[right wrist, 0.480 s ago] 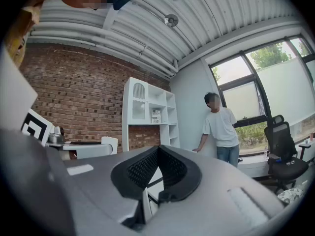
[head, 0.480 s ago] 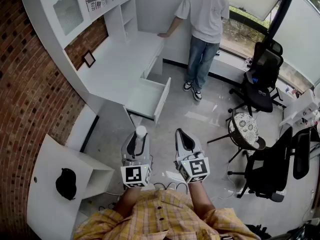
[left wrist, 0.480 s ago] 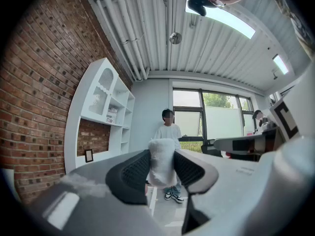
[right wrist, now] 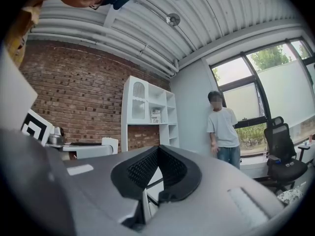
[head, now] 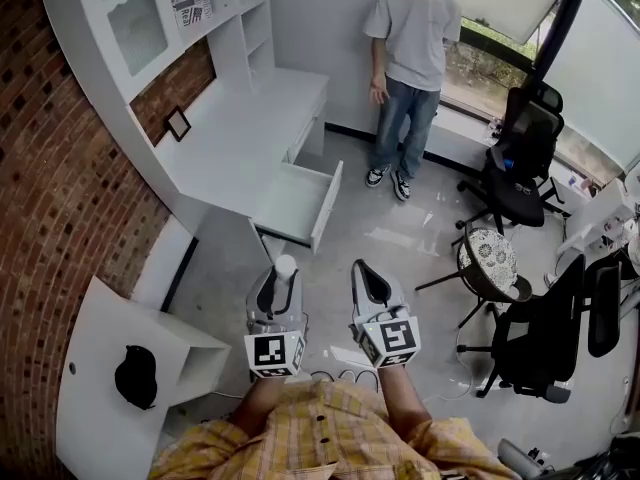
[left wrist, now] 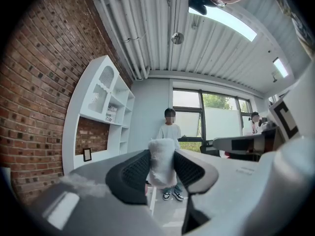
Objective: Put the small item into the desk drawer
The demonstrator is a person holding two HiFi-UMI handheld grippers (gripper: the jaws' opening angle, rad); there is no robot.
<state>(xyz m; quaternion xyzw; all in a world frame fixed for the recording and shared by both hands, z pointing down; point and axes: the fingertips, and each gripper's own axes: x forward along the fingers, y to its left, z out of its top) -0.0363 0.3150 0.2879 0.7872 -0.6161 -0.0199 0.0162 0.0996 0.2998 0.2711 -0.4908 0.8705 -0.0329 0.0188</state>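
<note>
Head view – key relation: the open white desk drawer [head: 297,200] was seen at about 12 o'clock from the left gripper [head: 277,290] and at about 11 o'clock from the right gripper [head: 366,276], well apart from both.
Head view – nearer gripper: the left gripper was judged the nearer one to the drawer, and it was the loaded one.
Head view – task's thing: the small white soft cylindrical item [head: 284,265] was seen sticking out of the left gripper's tip, its long axis pointed towards 12 o'clock, in line with the jaws.
Head view – drawer: it was pulled out from the white desk [head: 240,128], and nothing could be made out inside it.
Head view – bystander: a person in a pale T-shirt and jeans [head: 408,68] was seen standing at about 1 o'clock, beyond the drawer.
Left gripper view – jaws: they were held fairly wide and clamped on the white item [left wrist: 162,162], one black ribbed pad [left wrist: 134,170] pressed against each side.
Left gripper view – item's axis: it ran from 12 to 6 o'clock, with the upper end raised above the pads.
Right gripper view – jaws: the black pads [right wrist: 141,170] were brought together at their tips, and nothing was held between them.
Coming move, as judged: the left gripper would have to be carried forward towards 12 o'clock and lowered over the drawer before the item could be let go.
</note>
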